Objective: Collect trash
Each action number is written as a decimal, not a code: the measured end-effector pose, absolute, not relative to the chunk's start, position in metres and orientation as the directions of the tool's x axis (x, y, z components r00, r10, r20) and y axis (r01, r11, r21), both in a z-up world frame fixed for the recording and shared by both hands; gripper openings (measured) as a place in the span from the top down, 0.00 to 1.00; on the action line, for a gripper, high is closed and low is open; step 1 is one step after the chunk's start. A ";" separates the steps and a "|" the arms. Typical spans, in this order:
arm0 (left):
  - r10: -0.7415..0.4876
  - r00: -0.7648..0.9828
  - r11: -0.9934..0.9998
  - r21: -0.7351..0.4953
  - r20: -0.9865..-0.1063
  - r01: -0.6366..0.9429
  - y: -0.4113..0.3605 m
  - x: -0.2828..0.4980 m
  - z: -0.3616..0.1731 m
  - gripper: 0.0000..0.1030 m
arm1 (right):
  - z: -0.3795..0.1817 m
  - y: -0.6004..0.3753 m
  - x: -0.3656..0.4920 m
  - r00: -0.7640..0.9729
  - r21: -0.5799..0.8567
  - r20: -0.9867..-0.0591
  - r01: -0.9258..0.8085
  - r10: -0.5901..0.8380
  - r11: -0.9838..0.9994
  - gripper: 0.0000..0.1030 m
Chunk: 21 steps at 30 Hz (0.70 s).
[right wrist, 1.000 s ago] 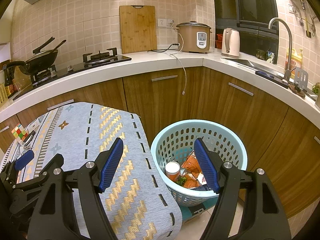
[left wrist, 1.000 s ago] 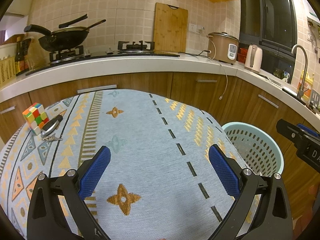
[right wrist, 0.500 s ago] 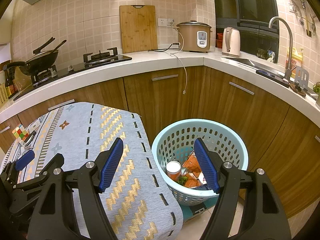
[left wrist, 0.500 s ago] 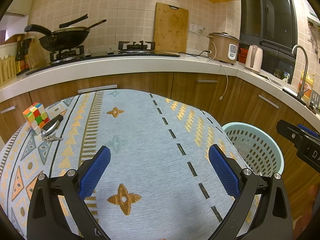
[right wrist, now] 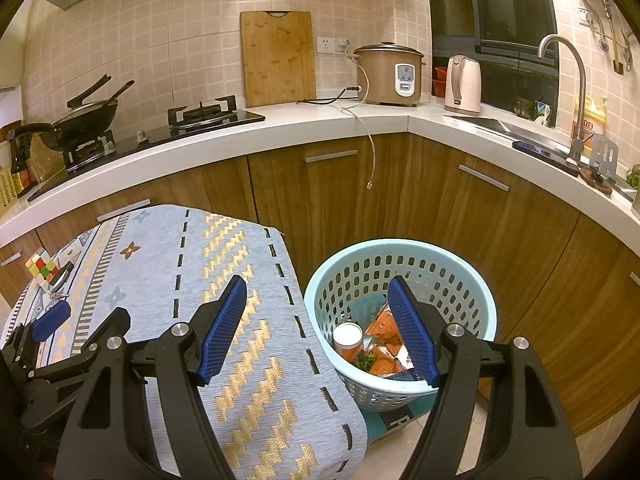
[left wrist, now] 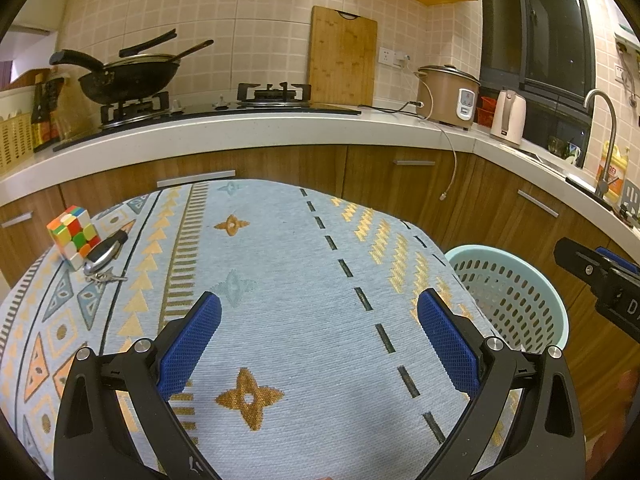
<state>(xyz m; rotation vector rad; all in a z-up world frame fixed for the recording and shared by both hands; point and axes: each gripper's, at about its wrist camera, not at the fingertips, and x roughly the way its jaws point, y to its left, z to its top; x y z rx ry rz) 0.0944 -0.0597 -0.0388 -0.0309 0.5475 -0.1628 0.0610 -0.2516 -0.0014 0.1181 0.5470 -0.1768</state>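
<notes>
A light blue perforated basket (right wrist: 448, 256) stands on the floor beside the table and holds orange wrappers (right wrist: 382, 326), a white-lidded cup (right wrist: 347, 338) and some greens. My right gripper (right wrist: 318, 332) hovers open above the table's right edge and the basket's near rim, nothing between its blue pads. My left gripper (left wrist: 318, 340) is open over the patterned blue tablecloth (left wrist: 280, 280), with nothing between its pads. The basket (left wrist: 516, 300) shows at the right in the left wrist view, and part of the right gripper's body (left wrist: 600, 280) reaches in beyond it.
A Rubik's cube (left wrist: 72, 236) and a key fob with keys (left wrist: 104, 256) lie at the table's far left. Wooden cabinets and a white counter with a wok (left wrist: 124, 76), cutting board, rice cooker (right wrist: 390, 74), kettle and sink tap ring the back.
</notes>
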 end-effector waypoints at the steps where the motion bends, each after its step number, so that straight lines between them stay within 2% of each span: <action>1: -0.162 0.841 0.987 -0.072 -0.516 0.146 -0.060 0.094 -0.039 0.08 | -0.001 -0.252 0.061 0.840 0.064 -0.526 0.199 -0.136 0.978 0.33; 12: -0.138 0.847 0.990 -0.047 -0.514 0.133 -0.060 0.091 -0.029 0.08 | 0.007 -0.249 0.057 0.847 0.064 -0.515 0.193 -0.133 0.979 0.33; 16: -0.108 0.867 0.992 0.004 -0.486 0.126 -0.065 0.085 -0.017 0.08 | 0.013 -0.248 0.056 0.850 0.062 -0.509 0.194 -0.137 0.979 0.33; 21: -0.104 0.875 0.992 0.009 -0.472 0.123 -0.062 0.080 -0.004 0.08 | 0.021 -0.248 0.055 0.857 0.065 -0.497 0.190 -0.134 0.980 0.33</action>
